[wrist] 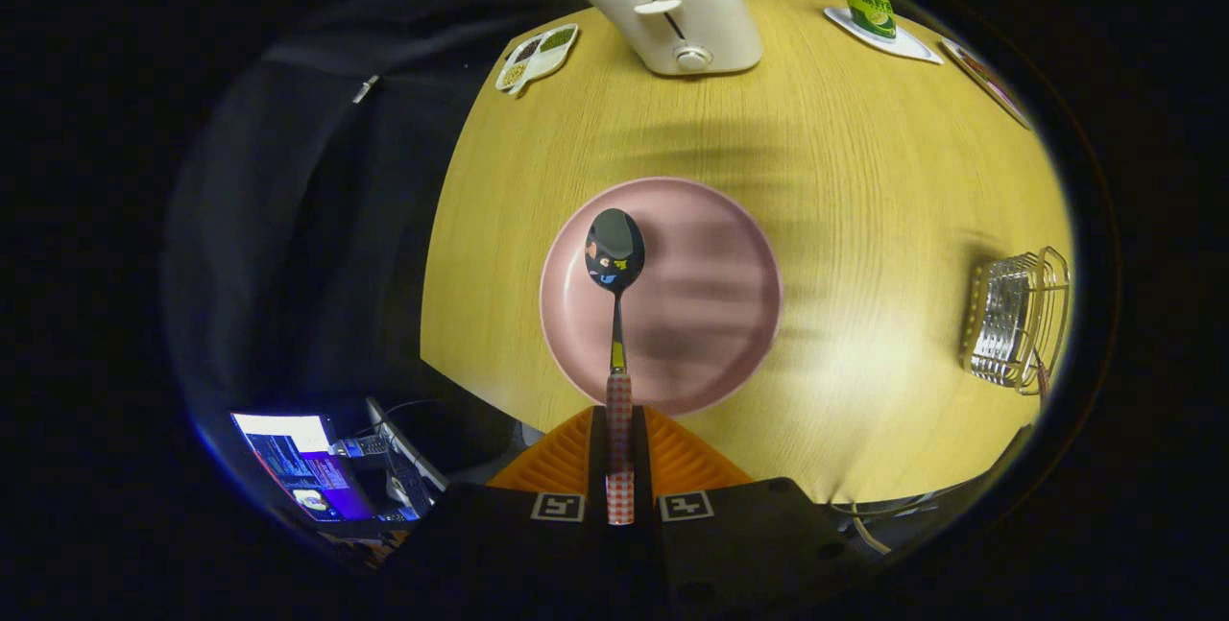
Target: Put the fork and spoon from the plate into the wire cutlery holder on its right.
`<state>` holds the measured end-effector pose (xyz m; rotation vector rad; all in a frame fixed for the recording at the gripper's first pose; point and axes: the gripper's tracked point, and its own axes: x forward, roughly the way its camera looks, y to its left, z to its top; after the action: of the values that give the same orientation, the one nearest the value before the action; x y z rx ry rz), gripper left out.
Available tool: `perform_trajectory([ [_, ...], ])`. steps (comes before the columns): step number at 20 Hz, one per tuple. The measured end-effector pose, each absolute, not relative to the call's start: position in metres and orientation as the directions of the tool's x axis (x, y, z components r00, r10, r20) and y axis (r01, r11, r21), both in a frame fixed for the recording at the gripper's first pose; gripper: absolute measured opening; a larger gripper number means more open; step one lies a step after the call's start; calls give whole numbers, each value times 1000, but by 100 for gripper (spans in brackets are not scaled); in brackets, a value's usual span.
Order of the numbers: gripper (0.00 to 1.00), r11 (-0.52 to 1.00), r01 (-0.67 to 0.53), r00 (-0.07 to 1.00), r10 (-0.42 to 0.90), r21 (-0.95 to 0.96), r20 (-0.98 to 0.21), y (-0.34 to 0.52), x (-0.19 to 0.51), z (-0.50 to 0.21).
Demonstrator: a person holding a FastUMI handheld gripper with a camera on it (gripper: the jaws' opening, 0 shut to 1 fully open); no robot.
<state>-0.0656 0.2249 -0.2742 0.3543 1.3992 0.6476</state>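
Gripper: orange fingers clamped on the spoon's checked handle, one each side.
Spoon: one; held above the plate, bowl pointing ahead beyond the fingertips. Likely light, stiff, slick on the steel; the patterned handle is the better hold.
Plate: one, pink, bare, mid-table toward the near edge.
Fork: cannot pick one out; something thin leans by the holder, unclear.
Wire cutlery holder: one, at the table's right edge, well apart from the plate.
Table: toaster at far edge.

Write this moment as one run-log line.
gripper: shut on checked-handled steel spoon | spoon: above round pink plate | wire cutlery holder: right, awaiting spoon
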Motion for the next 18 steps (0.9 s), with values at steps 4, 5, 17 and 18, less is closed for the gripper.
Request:
perform_trajectory([
  [4,14,783,-190,87,615,593,-784,171,-56,-246],
  [5,14,784,-173,102,616,596,-781,156,-52,-240],
  [17,13,889,-35,67,459,457,-886,-45,-49,-229],
  [18,13,898,-46,36,439,437,-898,-51,-49,-235],
])
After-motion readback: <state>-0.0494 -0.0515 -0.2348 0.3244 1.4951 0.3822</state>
